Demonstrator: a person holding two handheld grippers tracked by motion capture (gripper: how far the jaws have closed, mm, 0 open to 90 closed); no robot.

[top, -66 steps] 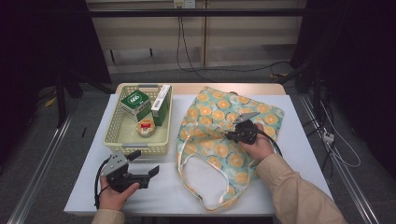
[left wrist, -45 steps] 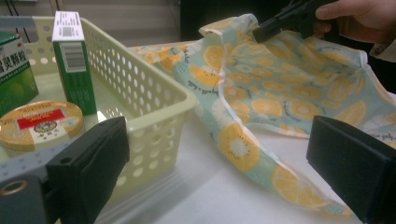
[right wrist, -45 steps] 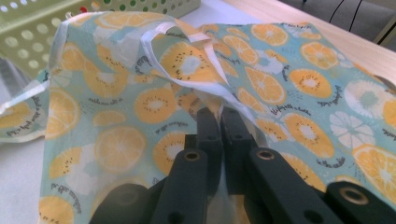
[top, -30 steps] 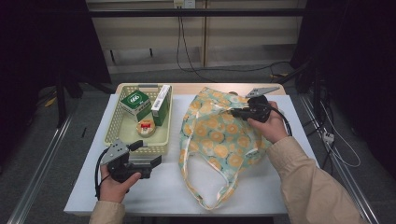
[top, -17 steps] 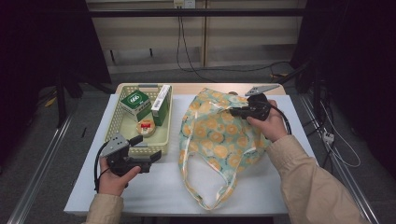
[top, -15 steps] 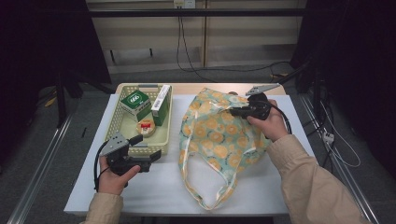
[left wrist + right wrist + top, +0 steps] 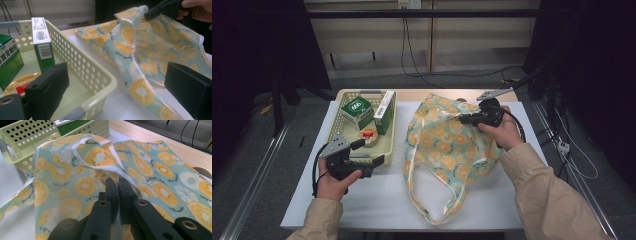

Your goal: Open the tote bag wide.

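Bag [image 7: 447, 150]: fruit-print tote on the table right of the basket [image 7: 387, 145], its far edge now lifted higher than two seconds ago.
Right gripper [image 7: 462, 119]: jaws pinched on the bag's rim, holding steady.
Left gripper [image 7: 374, 161]: jaws wide, empty, has edged toward the basket.
Meaning: mouth opened for loading the boxes [image 7: 357, 111].

lighting is dim and even from overhead, with dark surroundings beyond my table [image 7: 377, 200] and soft shadows. the fabric bag [image 7: 82, 177] ahead of my right jaws is sharp; both sets of jaws, close to the lens, are blurred. no glare.
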